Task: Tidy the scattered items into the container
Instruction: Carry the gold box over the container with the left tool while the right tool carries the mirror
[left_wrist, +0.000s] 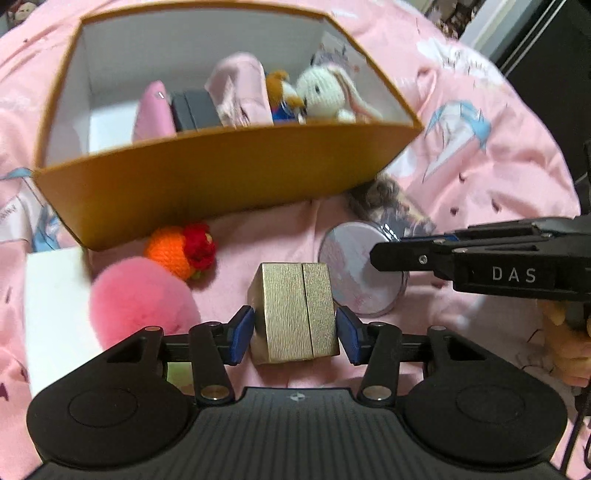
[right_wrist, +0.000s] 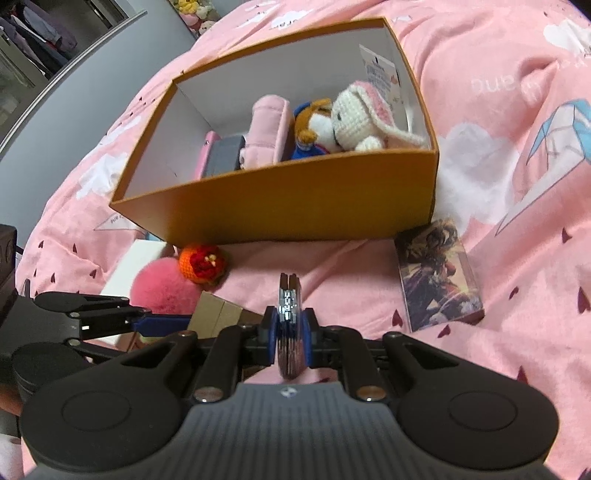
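Left gripper (left_wrist: 295, 328): gold box (left_wrist: 293, 314) sits between the blue pads (left_wrist: 242, 332), standing on the pink sheet (left_wrist: 480, 166). Left pad looks to be touching the box's side; right pad is just beside it, a thin gap seems to show. Jaws are partly spread around the box, not clearly squeezing it. Contact on the right side I cannot confirm.

Right gripper (right_wrist: 290, 332): closed on a round mirror (right_wrist: 289, 317), held edge-on between the pads, disc upright. In the left wrist view the same mirror (left_wrist: 354, 273) shows its face, with the right gripper's fingers (left_wrist: 406, 254) coming in from the right and clamped on its rim.

Container: orange carton (left_wrist: 221, 184), white inside, sits ahead of both grippers on the sheet. Already in it: white knit rabbit (left_wrist: 325, 96), small orange-and-blue toy (left_wrist: 284, 96), pink pouch (left_wrist: 240, 88), dark grey case (left_wrist: 195, 109), pink flat item (left_wrist: 155, 110), printed card (right_wrist: 380, 74) leaning on the far right wall.

Still outside, near the carton's front wall:
- orange-red knit ball (left_wrist: 183, 249), just beside the wall
- pink pompom (left_wrist: 142, 299), left of the gold box, touching the knit ball
- white box (left_wrist: 55, 314), far left, partly under the pompom
- picture box (right_wrist: 439, 277), flat on the sheet by the carton's right front corner

Gold box lies well short of the carton, between pompom and mirror.
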